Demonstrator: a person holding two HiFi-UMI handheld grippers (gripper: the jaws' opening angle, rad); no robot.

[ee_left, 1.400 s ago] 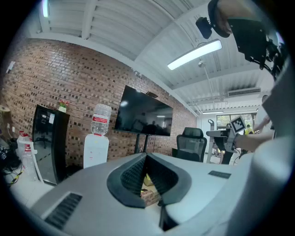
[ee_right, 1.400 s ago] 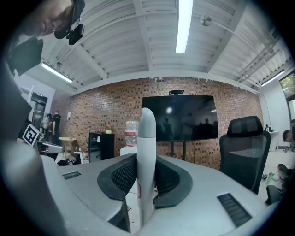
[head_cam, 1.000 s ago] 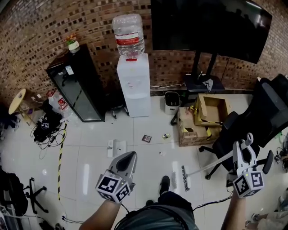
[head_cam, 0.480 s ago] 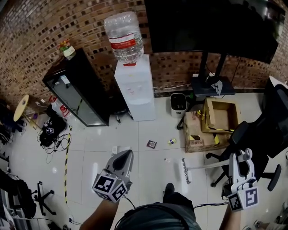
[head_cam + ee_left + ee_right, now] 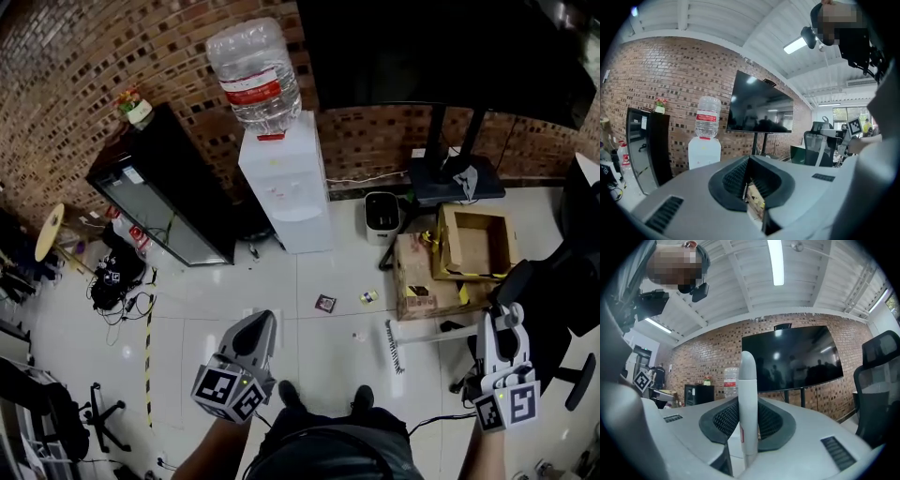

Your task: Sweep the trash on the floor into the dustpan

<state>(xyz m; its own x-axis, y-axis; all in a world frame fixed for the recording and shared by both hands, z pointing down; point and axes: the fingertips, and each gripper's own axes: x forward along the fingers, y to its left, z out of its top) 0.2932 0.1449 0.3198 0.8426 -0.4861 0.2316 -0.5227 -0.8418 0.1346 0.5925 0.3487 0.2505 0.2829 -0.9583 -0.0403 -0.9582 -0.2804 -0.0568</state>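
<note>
On the pale tiled floor (image 5: 323, 361), seen from the head view, the trash lies at about twelve to one o'clock from the person's shoes (image 5: 289, 395). A small dark square scrap (image 5: 325, 303) sits farthest out, with a little yellowish piece (image 5: 368, 297) just to its three o'clock and a tiny white bit (image 5: 358, 336) nearer the feet. The broom head (image 5: 394, 346) rests on the tiles at three o'clock of that white bit, close to it but apart. Its white handle (image 5: 439, 327) runs off toward three o'clock into the right gripper (image 5: 499, 328). In the right gripper view the jaws are clamped on that handle, which stands up between the dark pads (image 5: 723, 420) as a white rod. The left gripper (image 5: 260, 326) hangs at nine o'clock of the shoes, tips pointing toward twelve. In the left gripper view its jaws are drawn together; a thin pale, yellowish sliver shows in the seam, too small to identify. I cannot pick out a dustpan with certainty. Beyond the trash, at twelve o'clock, a water dispenser (image 5: 284, 187) stands against the brick wall, with cardboard boxes (image 5: 422, 277) at two o'clock.
</note>
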